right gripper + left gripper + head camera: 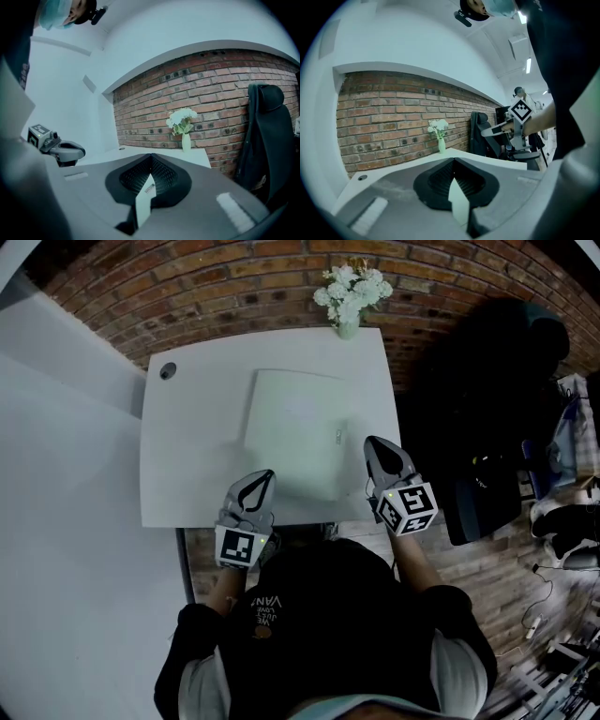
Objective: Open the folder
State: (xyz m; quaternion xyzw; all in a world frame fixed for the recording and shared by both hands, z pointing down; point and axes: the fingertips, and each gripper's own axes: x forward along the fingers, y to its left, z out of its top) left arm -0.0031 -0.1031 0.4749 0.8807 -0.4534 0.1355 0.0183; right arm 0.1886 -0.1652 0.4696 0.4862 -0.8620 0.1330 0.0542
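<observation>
Two grippers out over the near half of a white table (pixel 187 456), both pinched shut, nothing gripped in either.

From the head view: folder (pixel 295 432) flat and closed in the middle of the tabletop, nearly as pale as the table, with a small label (pixel 337 437) near its right edge. Left gripper (pixel 267 476) with its tips over the folder's near left corner. Right gripper (pixel 371 442) just beside the folder's right edge, close to the label. Cannot tell touching from hovering for either one. Beyond the folder, a vase of white flowers (pixel 349 296) at the far edge against a brick wall (pixel 234 296), a round cable hole (pixel 168 371) at the far left corner, and a black office chair (pixel 487 399) off to the right.

From the left gripper view: jaws met at a point, folder lost beneath them, only a pale sliver in the slot behind the tips. Right gripper seen side-on here, held roughly level.

From the right gripper view: same closed wedge, the pale sliver carrying tiny print too small to read. Left gripper side-on at the left. Chair back upright beside the table, flowers upright in the vase, neither plain from above.
</observation>
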